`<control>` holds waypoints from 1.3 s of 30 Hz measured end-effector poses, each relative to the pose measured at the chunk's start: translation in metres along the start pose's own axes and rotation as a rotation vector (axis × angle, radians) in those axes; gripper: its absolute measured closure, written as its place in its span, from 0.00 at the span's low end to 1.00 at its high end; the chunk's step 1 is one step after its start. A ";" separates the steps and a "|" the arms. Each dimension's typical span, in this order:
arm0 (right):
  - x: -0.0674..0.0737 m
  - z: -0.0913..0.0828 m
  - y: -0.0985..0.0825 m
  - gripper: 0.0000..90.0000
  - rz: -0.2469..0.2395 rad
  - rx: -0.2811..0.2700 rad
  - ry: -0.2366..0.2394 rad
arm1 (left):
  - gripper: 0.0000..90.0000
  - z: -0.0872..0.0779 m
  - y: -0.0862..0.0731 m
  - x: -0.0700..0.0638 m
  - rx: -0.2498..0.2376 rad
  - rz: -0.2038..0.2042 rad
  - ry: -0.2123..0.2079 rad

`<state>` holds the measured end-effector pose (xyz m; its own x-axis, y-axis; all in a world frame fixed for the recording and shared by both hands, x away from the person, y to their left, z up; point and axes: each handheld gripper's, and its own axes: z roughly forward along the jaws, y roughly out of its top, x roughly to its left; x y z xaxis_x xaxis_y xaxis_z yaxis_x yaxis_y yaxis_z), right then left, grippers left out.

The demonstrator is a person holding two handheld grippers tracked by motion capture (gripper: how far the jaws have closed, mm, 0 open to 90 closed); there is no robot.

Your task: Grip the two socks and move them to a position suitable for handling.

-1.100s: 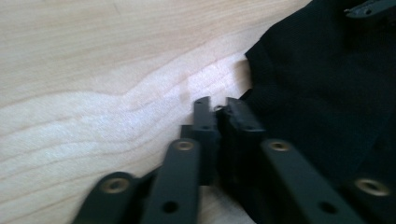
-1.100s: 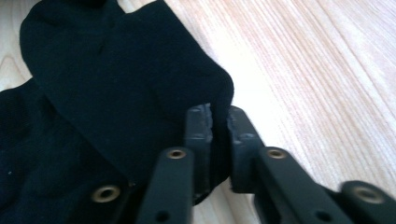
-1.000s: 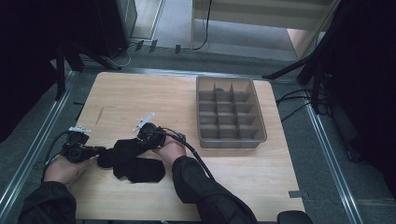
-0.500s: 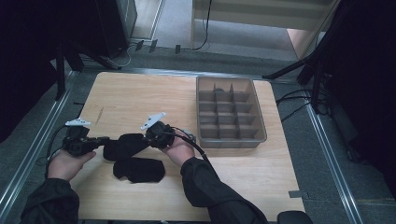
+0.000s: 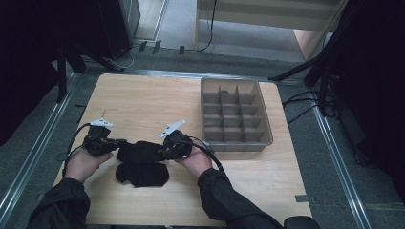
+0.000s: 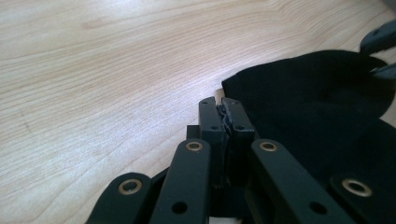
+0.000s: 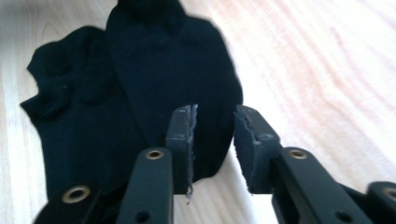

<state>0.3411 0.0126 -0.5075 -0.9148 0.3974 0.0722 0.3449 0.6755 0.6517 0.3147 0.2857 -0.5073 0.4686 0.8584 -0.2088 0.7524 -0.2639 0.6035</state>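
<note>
A black sock (image 5: 141, 150) stretches between my two grippers just above the near left of the wooden table (image 5: 157, 102). My left gripper (image 5: 118, 143) is shut on its left edge, and the pinched corner sits at the closed jaw tips (image 6: 223, 105). My right gripper (image 5: 161, 150) is at the sock's other end. Its jaws have just been opening and now stand apart (image 7: 214, 121); the sock (image 7: 163, 70) lies in the gap but the pads do not press it. A second black sock (image 5: 142, 174) lies flat on the table just below the first.
A grey tray (image 5: 236, 143) divided into several compartments stands at the right of the table. A person's forearms in dark sleeves come in from the near edge. Cables and dark stands lie on the floor beyond the far edge and to the right.
Both hands have moved to the right and a little up with the upper sock between them. The right gripper's jaws have parted; the left gripper stays shut.
</note>
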 end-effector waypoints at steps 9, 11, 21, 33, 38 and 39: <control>-0.018 0.010 0.011 0.72 0.063 -0.030 0.000 | 0.98 0.002 0.001 0.003 0.003 -0.018 -0.023; -0.020 0.016 0.013 0.71 0.078 -0.038 0.012 | 0.98 0.002 0.001 0.002 0.005 -0.013 -0.022; -0.019 0.047 0.022 0.71 0.082 -0.011 0.027 | 0.98 0.002 0.001 0.004 0.008 -0.020 -0.029; -0.008 0.054 0.022 0.96 0.022 0.019 0.037 | 0.98 0.005 0.000 0.005 0.029 -0.028 -0.039; -0.008 0.052 0.023 0.98 0.042 0.028 0.048 | 0.98 0.002 0.000 0.006 0.010 -0.030 -0.042; -0.008 0.050 0.023 0.98 0.032 0.018 0.039 | 0.98 0.001 0.001 0.005 0.001 -0.029 -0.041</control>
<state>0.3670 0.0560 -0.5307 -0.9106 0.3946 0.1229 0.3778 0.6742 0.6346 0.3180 0.2897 -0.5084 0.4651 0.8469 -0.2577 0.7666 -0.2398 0.5956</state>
